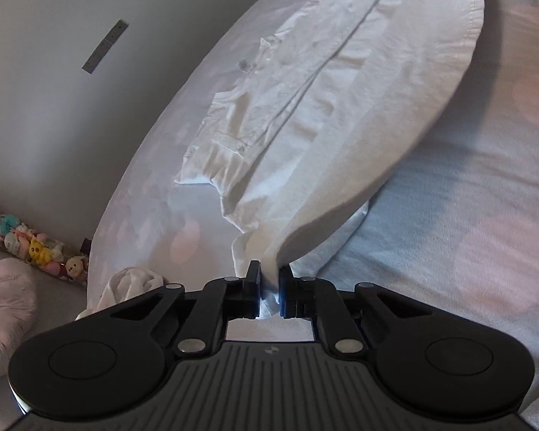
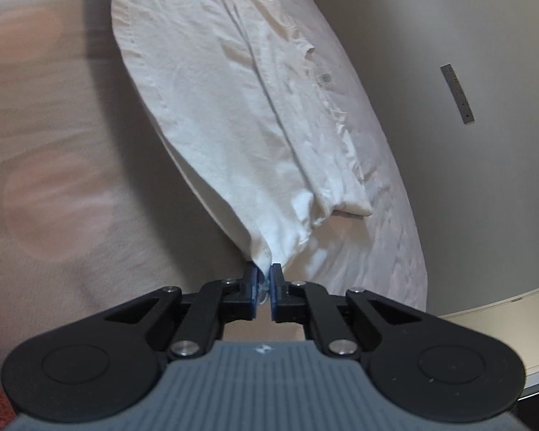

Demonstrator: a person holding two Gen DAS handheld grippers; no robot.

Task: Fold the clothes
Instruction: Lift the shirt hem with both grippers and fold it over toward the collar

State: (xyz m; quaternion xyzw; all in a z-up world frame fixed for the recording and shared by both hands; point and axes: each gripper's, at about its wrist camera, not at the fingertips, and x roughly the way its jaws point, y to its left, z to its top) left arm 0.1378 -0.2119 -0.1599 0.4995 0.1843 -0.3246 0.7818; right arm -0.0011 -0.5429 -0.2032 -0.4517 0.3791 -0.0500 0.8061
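Here, in my left hand, my left claw (image 1: 269, 283) was clamped on a corner of the white garment (image 1: 305, 115), a pinch of cloth bunched between its two black fingers (image 1: 252, 280). From that pinch the fabric rose away from me in a taut, lifted fold, its hemmed edge curving off toward the far right. The rest of the garment lay spread on the bed (image 1: 449, 215), a seam running along its length and a small dark label near the far-left part. Left of the bed, on the floor, lay a clear tube of soft toys (image 1: 36, 246) with a pale pink cushion (image 1: 7, 294) nearer to me, and a crumpled white cloth (image 1: 133, 283) sat at the near-left edge of the bed, just beside my claw. A grey strip (image 1: 105, 46) was fixed to the wall beyond.

In my right hand, my right claw (image 2: 265, 282) was likewise shut tight on another corner of the same white garment (image 2: 233, 107), the cloth gathered into a narrow point between its blue-padded fingers (image 2: 276, 282). The fabric fanned out from there toward the far side, lifted off the bed (image 2: 54, 143) on the left and lying flat on the right, where one folded edge rested on the sheet. The same grey strip (image 2: 457, 93) showed on the wall at far right.
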